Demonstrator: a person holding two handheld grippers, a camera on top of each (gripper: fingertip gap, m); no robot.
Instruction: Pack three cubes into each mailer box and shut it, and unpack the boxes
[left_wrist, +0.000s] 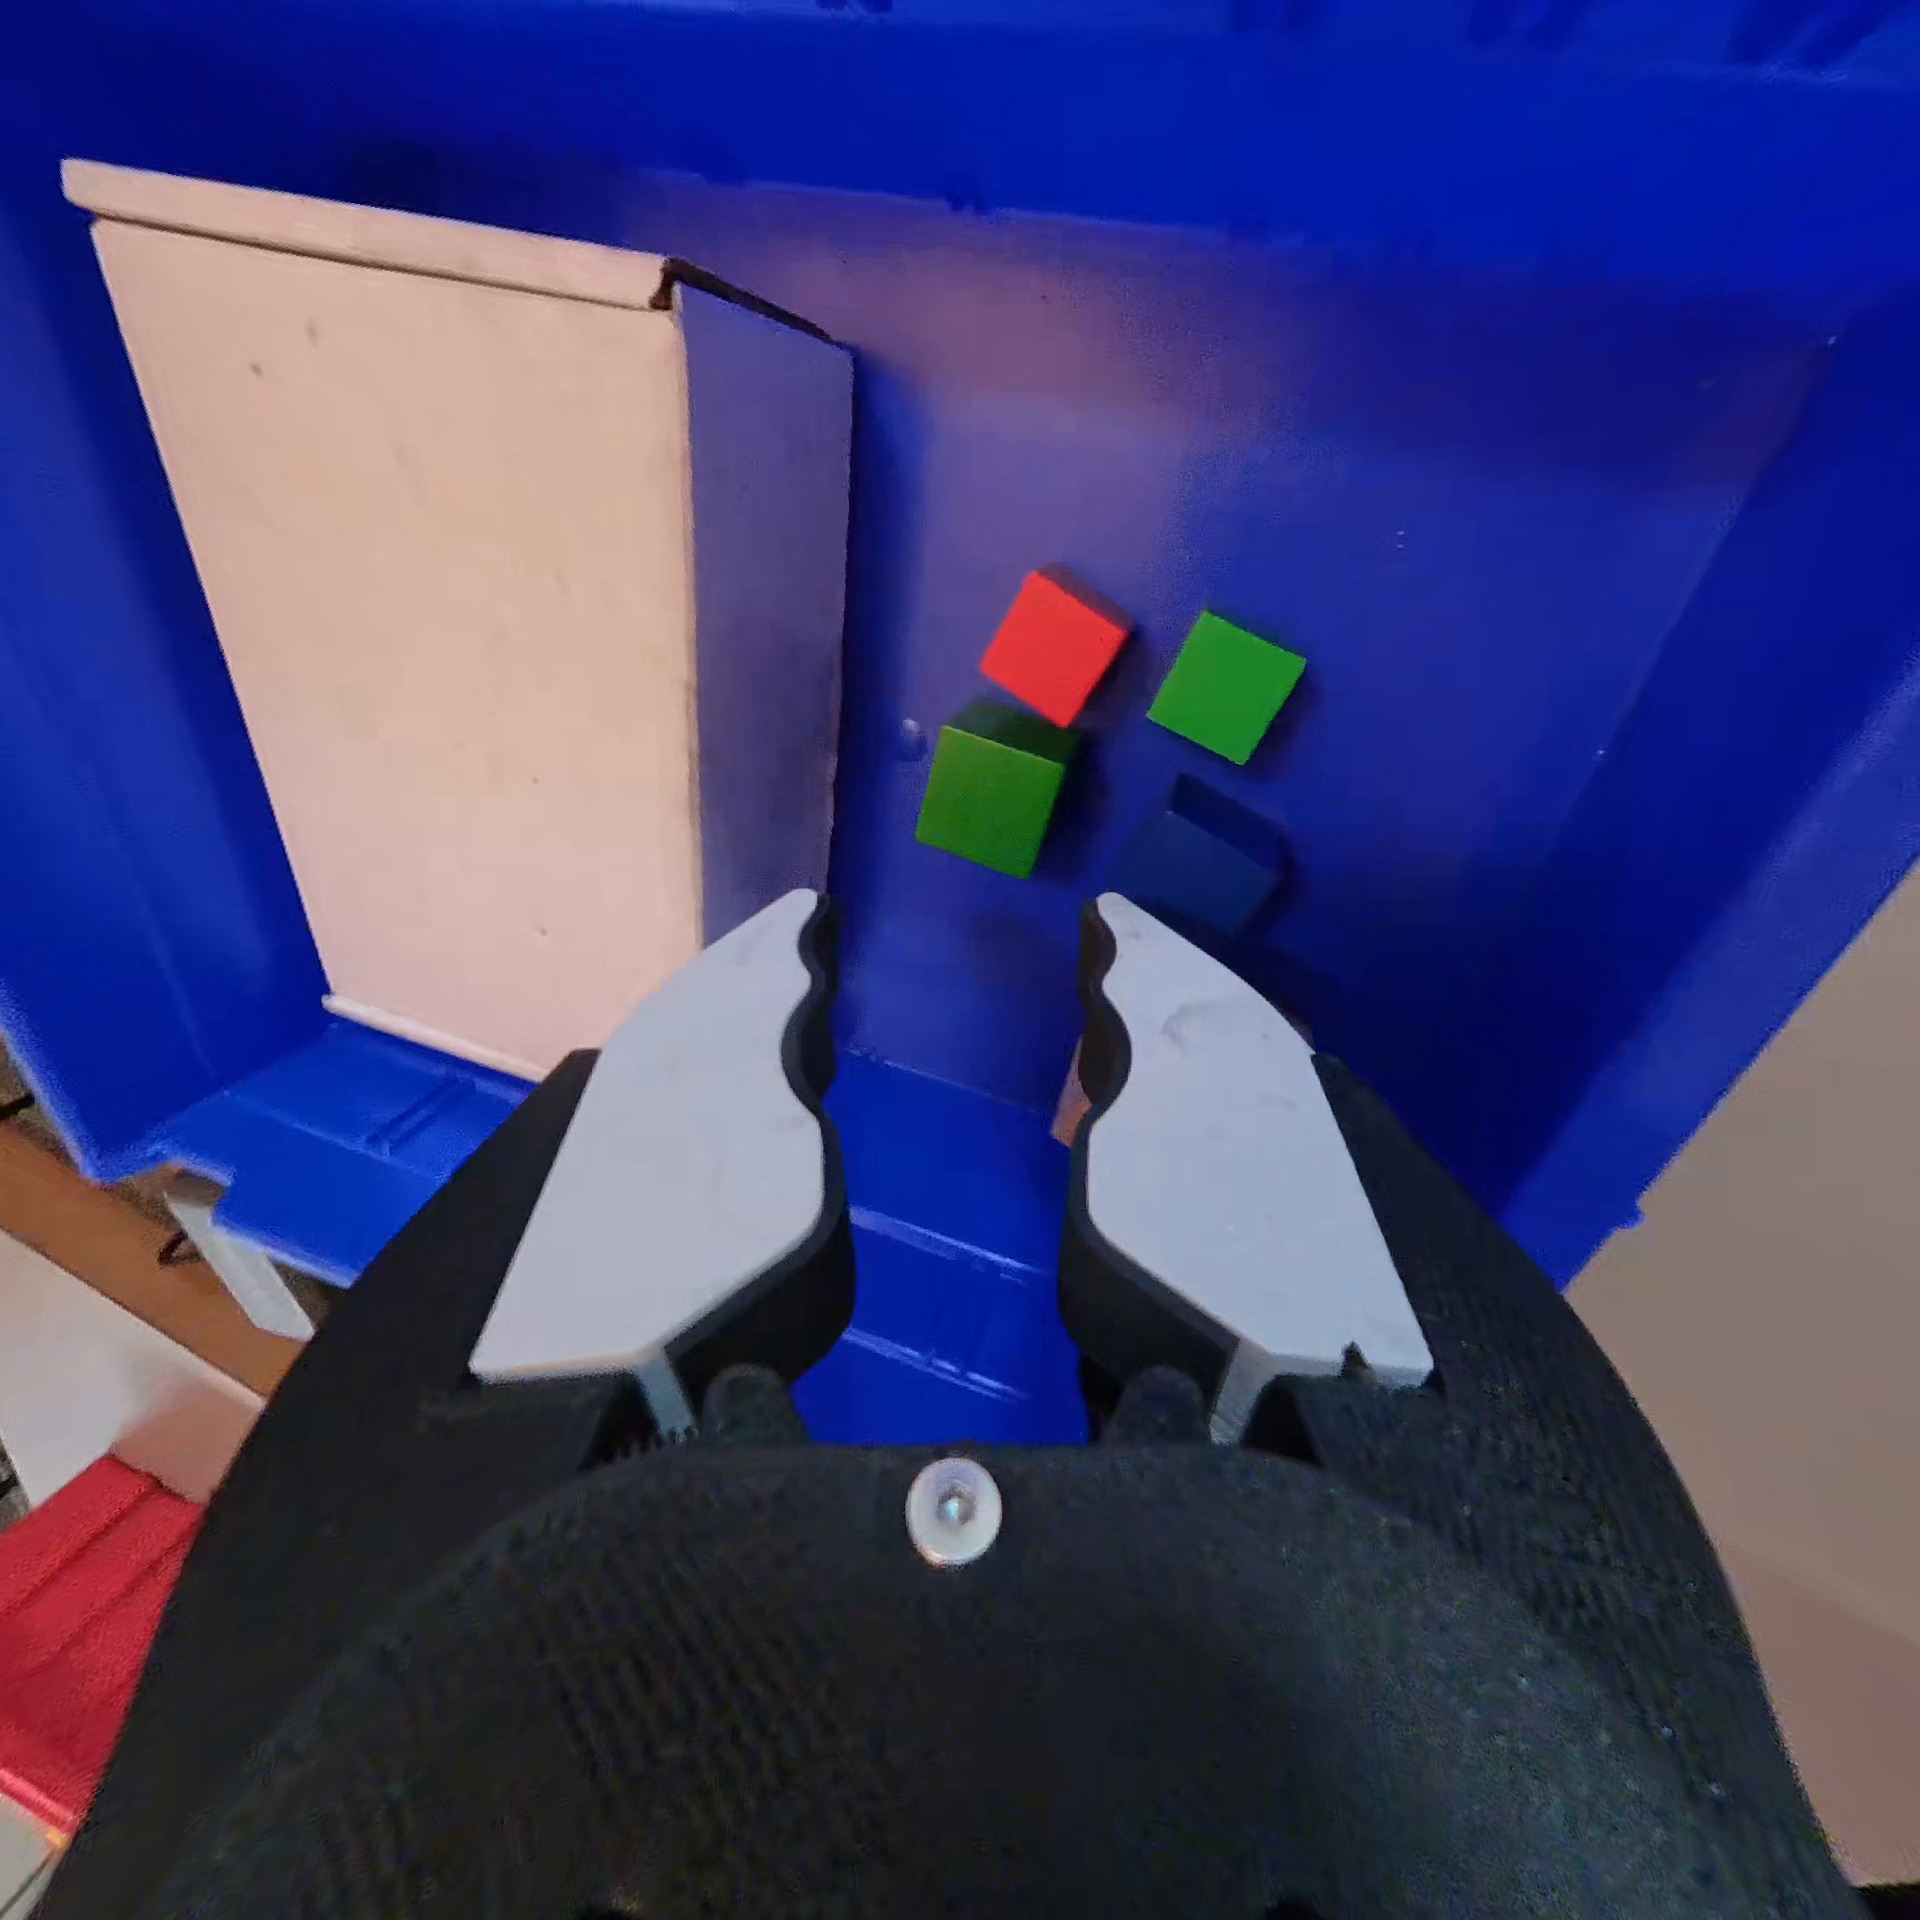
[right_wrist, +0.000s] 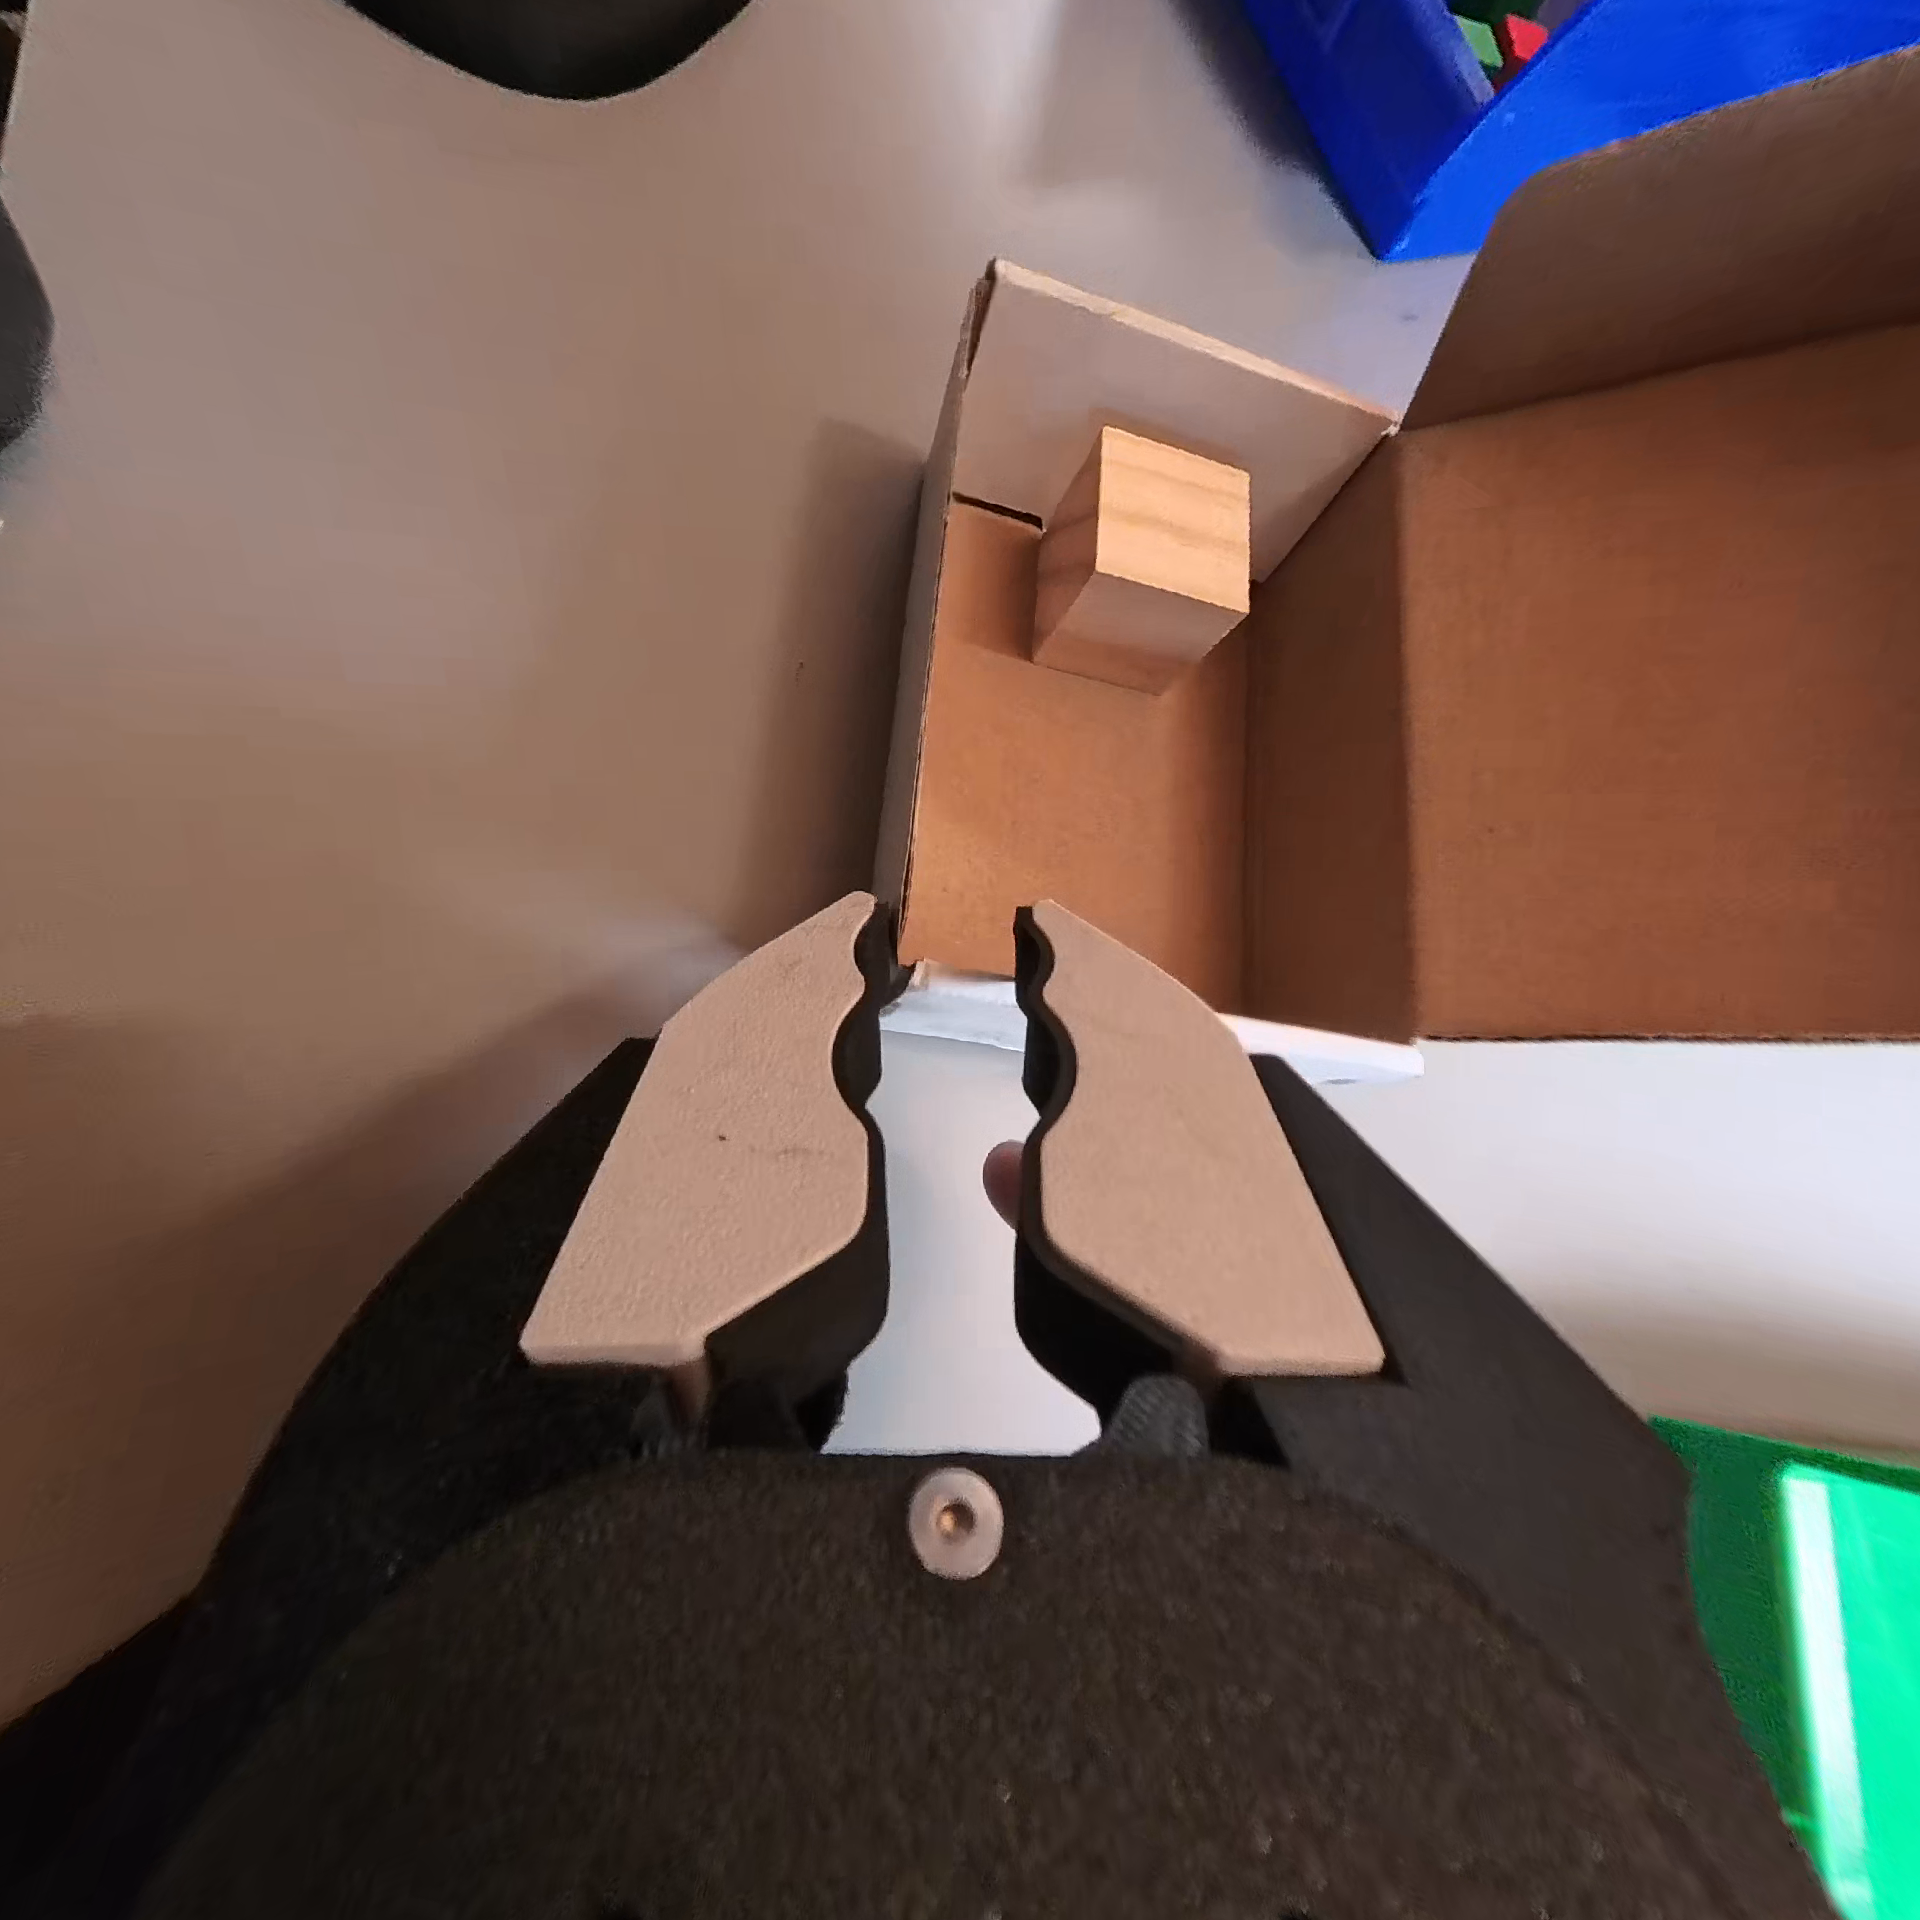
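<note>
Just ahead of the left gripper (left_wrist: 954, 914), four cubes lie on the floor of the blue bin (left_wrist: 1455, 416): a near green cube (left_wrist: 992, 790), a red cube (left_wrist: 1055, 649), a far green cube (left_wrist: 1226, 686) and a dark blue cube (left_wrist: 1200, 862). A closed mailer box (left_wrist: 416, 623) lies to their left. The left jaws stand apart, empty. Ahead of the right gripper (right_wrist: 951, 914), one wooden cube (right_wrist: 1153, 551) sits inside an open mailer box (right_wrist: 1039, 831). The right jaws are slightly apart, straddling its near corner.
</note>
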